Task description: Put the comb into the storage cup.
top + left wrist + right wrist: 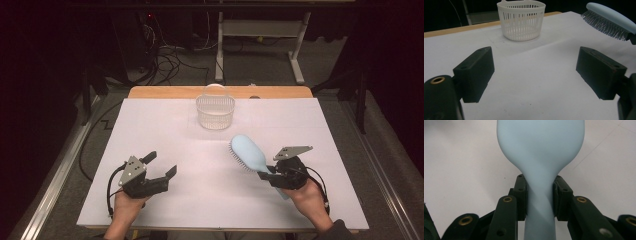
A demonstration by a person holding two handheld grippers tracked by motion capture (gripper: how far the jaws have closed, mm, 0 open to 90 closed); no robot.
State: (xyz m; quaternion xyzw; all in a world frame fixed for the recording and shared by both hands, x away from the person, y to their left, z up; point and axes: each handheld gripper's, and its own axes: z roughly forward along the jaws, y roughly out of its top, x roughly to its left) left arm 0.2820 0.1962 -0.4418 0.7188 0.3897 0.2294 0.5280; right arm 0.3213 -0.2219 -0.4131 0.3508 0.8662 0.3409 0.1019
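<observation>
Right hand-held gripper [267,176] clamping the neck of a pale blue hairbrush [248,152], just where the handle is widening into the head. In the right gripper view, both black jaws pressing against either side of that neck [540,195], the smooth back of the brush head spreading up and away above them. Brush being carried off the bench [150,125], bristles facing down and toward the left in the high view, head pointing up toward the white basket [215,111]. Seen from the left gripper view, hairbrush [610,20] hanging in the air with dark bristles pointing down, to the right of the basket [521,20] and nearer than it.

Basket standing upright near the far edge of the bench, about midway across, slatted sides, open top. Hairbrush lying in front of the basket and a little to its right, apart from it, not over it.

Left hand-held gripper [162,165] standing wide, jaws spread well apart and gripping nothing, bare white bench surface showing between them in the left gripper view [535,72]. Sitting well in front of the basket and off to its left, far from the hairbrush, its open jaws aimed roughly toward the basket. Left hand [129,202] wrapping the body from below; right hand [310,197] doing likewise in front of the basket, to its right.
</observation>
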